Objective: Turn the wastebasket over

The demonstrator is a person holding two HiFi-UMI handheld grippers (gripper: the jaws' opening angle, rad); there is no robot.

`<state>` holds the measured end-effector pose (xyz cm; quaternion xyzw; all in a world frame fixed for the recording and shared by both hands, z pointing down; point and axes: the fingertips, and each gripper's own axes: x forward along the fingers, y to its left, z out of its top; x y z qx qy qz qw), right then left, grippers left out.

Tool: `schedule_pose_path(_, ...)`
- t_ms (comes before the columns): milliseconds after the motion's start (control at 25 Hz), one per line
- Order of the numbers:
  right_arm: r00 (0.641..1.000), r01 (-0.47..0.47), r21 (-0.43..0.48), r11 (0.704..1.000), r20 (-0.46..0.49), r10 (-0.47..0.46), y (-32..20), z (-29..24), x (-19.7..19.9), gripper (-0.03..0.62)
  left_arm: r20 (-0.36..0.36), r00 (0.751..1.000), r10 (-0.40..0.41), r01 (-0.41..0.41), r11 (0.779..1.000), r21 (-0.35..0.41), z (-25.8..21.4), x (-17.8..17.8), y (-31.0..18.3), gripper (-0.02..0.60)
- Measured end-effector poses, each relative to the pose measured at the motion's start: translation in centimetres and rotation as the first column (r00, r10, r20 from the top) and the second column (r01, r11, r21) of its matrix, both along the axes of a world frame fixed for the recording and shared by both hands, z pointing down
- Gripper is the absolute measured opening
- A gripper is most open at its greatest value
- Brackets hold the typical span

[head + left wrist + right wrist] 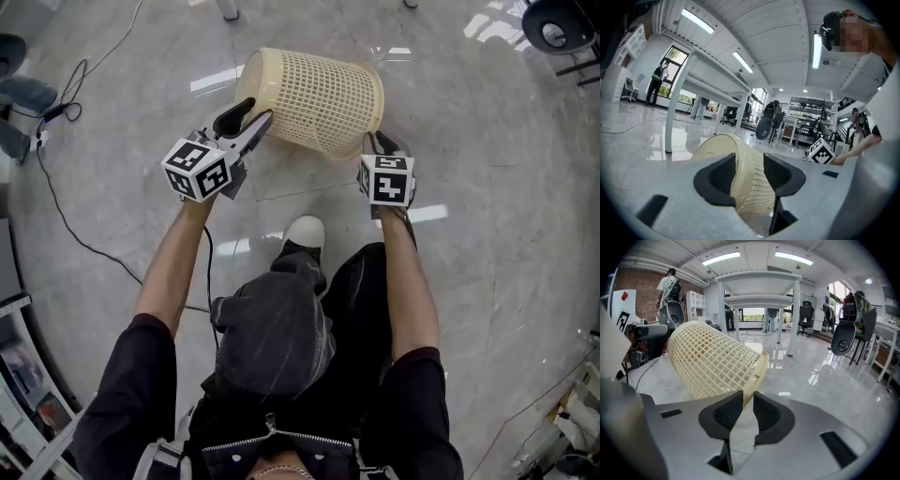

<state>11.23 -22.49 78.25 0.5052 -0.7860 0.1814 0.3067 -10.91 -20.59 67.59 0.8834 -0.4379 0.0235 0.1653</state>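
The cream mesh wastebasket (319,98) is tipped on its side over the floor, its closed bottom to the left and its open rim to the right. My left gripper (251,114) is shut on the bottom's edge; in the left gripper view the wastebasket (745,187) fills the gap between the pads of the left gripper (749,159). At the rim end my right gripper (378,141) points down. In the right gripper view the wastebasket (708,362) has its rim just at the tips of the right gripper (748,397), whose pads stand slightly apart and do not press on it.
A black cable (56,206) runs over the glossy floor at the left. The person's shoe (305,232) is just below the basket. A chair base (558,28) stands at the top right. A white table (759,301) and office chairs stand farther off.
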Motion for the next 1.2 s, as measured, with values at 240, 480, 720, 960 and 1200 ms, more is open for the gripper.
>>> schedule_pose_path(240, 0.999, -0.036, -0.044, 0.998, -0.013, 0.036, 0.3, 1.2, 2.3, 0.063, -0.063, 0.996, 0.071, -0.071, 0.997, 0.008, -0.2, 2.3, -0.1, 0.153)
schedule_pose_path(480, 0.999, -0.052, -0.077, 0.996, -0.014, 0.051, 0.7, 2.0, 3.6, 0.063, -0.040, 0.992, 0.117, -0.116, 0.992, 0.041, -0.5, 3.9, 0.3, 0.143)
schedule_pose_path(720, 0.999, -0.046, -0.086, 0.995, -0.017, 0.045, 0.9, 2.3, 3.8, 0.067, -0.024, 0.994, 0.108, -0.107, 0.993, 0.042, -0.6, 4.3, -0.1, 0.140)
schedule_pose_path(960, 0.998, -0.054, -0.075, 0.996, -0.011, 0.054, 0.9, 1.9, 4.3, 0.069, -0.033, 0.995, 0.098, -0.097, 0.995, 0.024, -0.4, 4.4, -0.5, 0.137)
schedule_pose_path(1200, 0.992, -0.118, 0.156, 0.981, -0.034, 0.124, -1.0, -4.0, 6.1, 0.069, -0.014, 0.992, 0.128, -0.128, 0.992, 0.010, 0.7, 5.6, -0.4, 0.138)
